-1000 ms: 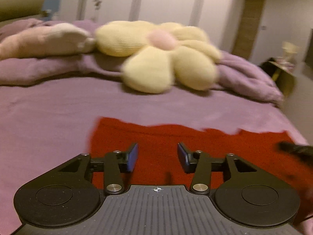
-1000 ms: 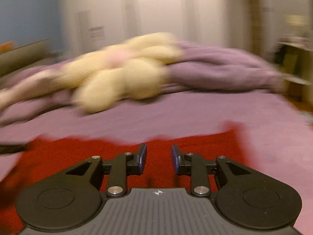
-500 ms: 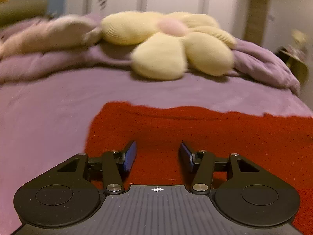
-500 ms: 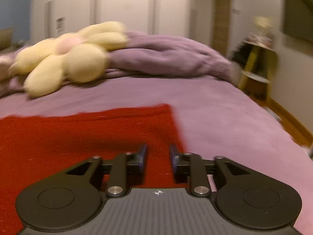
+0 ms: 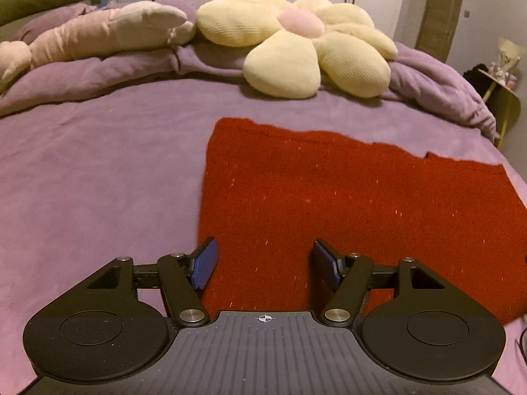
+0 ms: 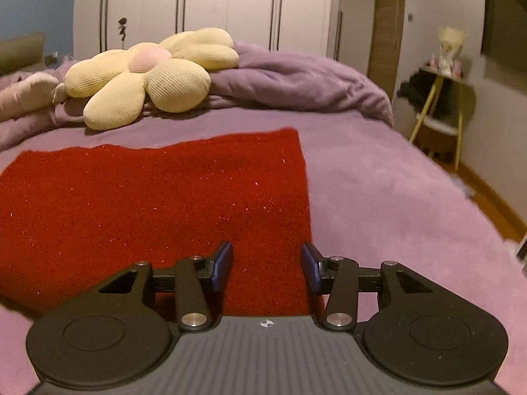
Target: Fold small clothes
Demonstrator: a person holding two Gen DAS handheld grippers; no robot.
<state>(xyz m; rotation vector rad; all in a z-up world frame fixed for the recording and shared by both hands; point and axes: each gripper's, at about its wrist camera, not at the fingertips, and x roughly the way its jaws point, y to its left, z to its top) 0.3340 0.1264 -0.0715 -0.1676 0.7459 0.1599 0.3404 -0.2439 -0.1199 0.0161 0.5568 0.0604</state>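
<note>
A red knitted garment (image 5: 355, 204) lies flat on the purple bed, folded into a wide rectangle. My left gripper (image 5: 265, 265) hovers over its near left corner, jaws opening, blue pads apart with only the cloth below them. In the right wrist view the same red garment (image 6: 158, 197) fills the left half. My right gripper (image 6: 266, 266) hangs over its near right corner, jaws opening, nothing pinched between the pads. The garment's right edge runs just inside the right fingertip (image 6: 311, 268).
A yellow flower cushion (image 5: 296, 46) and a pink pillow (image 5: 98, 36) sit on a bunched purple duvet (image 6: 296, 79) at the head of the bed. A yellow-legged side table (image 6: 438, 105) stands past the bed's right edge, above a wooden floor (image 6: 494, 204).
Both grippers have spread their jaws wider. The left one shifted left to the garment's left corner, the right one swung right to its right corner. Both views have sharpened.
</note>
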